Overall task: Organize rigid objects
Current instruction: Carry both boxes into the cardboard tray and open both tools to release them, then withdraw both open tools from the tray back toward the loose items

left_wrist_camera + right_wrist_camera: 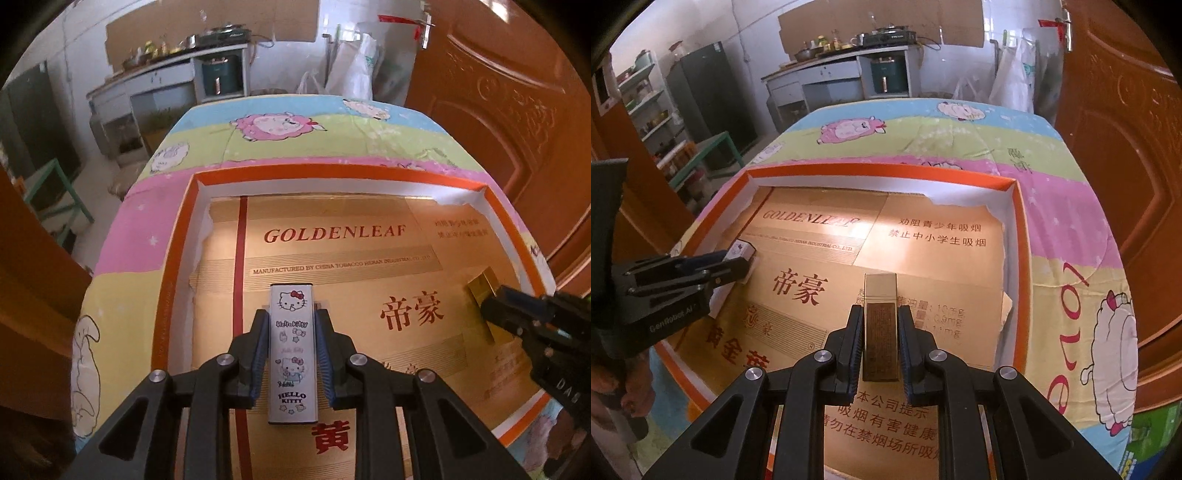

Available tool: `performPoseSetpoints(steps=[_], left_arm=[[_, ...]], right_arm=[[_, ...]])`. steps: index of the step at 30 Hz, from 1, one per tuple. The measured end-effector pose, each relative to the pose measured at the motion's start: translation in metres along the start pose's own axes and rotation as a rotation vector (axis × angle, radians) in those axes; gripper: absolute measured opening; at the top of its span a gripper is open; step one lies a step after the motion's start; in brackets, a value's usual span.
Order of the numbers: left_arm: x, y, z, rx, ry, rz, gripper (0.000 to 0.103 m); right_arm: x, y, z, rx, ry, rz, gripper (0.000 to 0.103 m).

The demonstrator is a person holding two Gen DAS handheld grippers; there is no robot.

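A white Hello Kitty lighter [291,354] sits lengthwise between the blue pads of my left gripper [291,318], which is shut on it. It is low over the golden cardboard lining of an orange-rimmed box tray [176,258]; I cannot tell whether it touches the lining. My right gripper [881,314] is shut on a gold lighter [881,332], low over the same tray [1021,236]. In the left wrist view the right gripper [493,306] and gold lighter [480,291] are at the right. The right wrist view has the left gripper [740,266] with the white lighter [740,251] at the left.
The tray lies on a pastel cloth with cartoon sheep [280,125] spread over a raised surface. A brown carved door [1126,147] stands close on the right. Beyond are a kitchen counter [831,70], a dark fridge [705,96] and a green stool [55,188].
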State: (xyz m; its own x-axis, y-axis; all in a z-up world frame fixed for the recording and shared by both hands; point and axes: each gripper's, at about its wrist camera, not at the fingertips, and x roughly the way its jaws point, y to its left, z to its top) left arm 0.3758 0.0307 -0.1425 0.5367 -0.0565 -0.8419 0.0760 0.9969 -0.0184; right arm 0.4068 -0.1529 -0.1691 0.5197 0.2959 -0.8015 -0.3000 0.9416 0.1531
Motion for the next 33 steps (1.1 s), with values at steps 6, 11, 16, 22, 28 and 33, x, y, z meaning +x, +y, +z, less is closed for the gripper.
performPoseSetpoints(steps=[6, 11, 16, 22, 28, 33], left_arm=[[-0.002, 0.003, -0.007, 0.003, -0.048, -0.043, 0.039], [-0.003, -0.006, -0.02, 0.061, -0.12, -0.071, 0.069], [-0.002, -0.013, -0.022, 0.09, -0.114, -0.066, 0.074], [-0.002, -0.014, -0.021, 0.089, -0.114, -0.064, 0.075], [-0.003, -0.014, -0.021, 0.09, -0.112, -0.069, 0.075], [-0.027, -0.008, -0.023, 0.042, -0.187, 0.002, 0.06]], right_arm=[[-0.002, 0.003, -0.004, -0.003, -0.008, -0.012, 0.045], [-0.022, 0.004, -0.008, 0.019, -0.059, 0.005, 0.062], [-0.067, 0.008, -0.02, 0.043, -0.15, 0.025, 0.062], [-0.123, 0.009, -0.043, 0.092, -0.227, 0.058, 0.062], [-0.166, 0.016, -0.062, 0.103, -0.31, 0.042, 0.062], [-0.189, 0.03, -0.077, 0.082, -0.347, 0.038, 0.062]])
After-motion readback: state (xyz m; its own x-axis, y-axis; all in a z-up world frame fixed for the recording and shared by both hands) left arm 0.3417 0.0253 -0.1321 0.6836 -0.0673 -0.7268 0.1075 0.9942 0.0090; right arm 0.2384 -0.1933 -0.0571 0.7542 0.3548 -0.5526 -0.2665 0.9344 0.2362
